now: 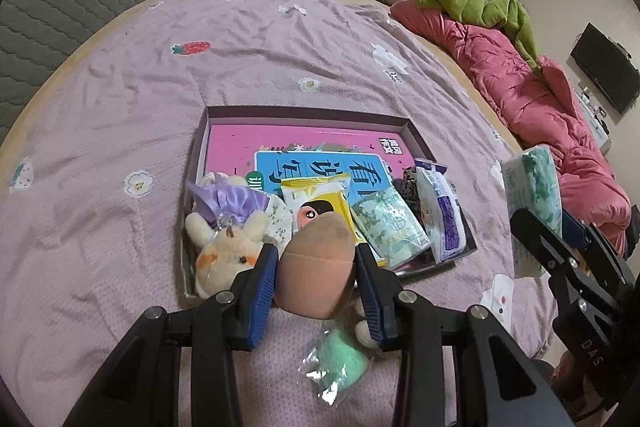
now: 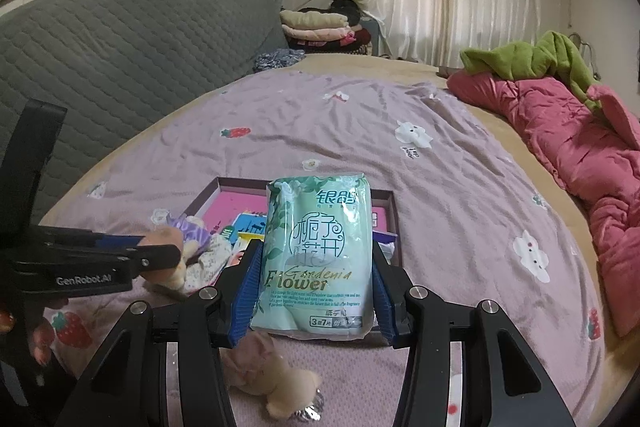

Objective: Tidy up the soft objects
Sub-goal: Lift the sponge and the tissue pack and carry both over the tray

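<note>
Left wrist view: the left gripper [image 1: 316, 267] clamps a peach makeup sponge [image 1: 318, 267] above the near edge of the shallow box [image 1: 304, 115] on the bed.

Right wrist view: the right gripper [image 2: 314, 285] grips a green tissue pack [image 2: 318, 255] upright, above the box's near right side.

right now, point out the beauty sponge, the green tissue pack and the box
beauty sponge [image 1: 316, 267]: left wrist view, middle of its tan body.
green tissue pack [image 2: 316, 251]: right wrist view, centre of its printed front.
box [image 1: 304, 115]: left wrist view, inside of its far wall.
</note>
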Tool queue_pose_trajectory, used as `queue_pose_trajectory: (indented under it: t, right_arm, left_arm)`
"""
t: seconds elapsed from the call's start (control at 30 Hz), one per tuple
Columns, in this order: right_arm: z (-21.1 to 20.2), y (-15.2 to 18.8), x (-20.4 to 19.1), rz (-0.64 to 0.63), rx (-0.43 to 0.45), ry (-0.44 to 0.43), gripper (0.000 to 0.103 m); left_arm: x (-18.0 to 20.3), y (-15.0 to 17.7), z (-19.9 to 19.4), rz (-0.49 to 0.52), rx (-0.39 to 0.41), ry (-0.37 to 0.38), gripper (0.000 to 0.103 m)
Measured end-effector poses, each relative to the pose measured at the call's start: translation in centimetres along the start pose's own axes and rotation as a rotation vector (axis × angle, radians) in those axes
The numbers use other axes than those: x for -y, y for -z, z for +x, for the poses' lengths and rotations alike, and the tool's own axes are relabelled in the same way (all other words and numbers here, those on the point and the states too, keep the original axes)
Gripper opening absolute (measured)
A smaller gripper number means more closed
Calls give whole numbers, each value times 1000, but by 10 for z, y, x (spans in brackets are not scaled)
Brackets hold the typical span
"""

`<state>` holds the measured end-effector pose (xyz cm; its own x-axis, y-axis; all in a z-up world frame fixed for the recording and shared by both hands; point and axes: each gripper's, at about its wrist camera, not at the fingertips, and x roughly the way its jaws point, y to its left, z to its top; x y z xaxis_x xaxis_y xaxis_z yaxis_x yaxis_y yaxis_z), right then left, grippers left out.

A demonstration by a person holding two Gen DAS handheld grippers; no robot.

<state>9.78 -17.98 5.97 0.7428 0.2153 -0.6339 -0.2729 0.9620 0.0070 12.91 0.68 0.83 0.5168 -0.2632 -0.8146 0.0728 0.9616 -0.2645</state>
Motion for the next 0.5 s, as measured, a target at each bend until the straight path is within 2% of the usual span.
queue_pose_trajectory:
  t: [0.5]
  right_arm:
    - [36,-4,-1,-11,-25,-1,51]
  left_arm:
    - [-5,-10,55,-23,-76,2,40]
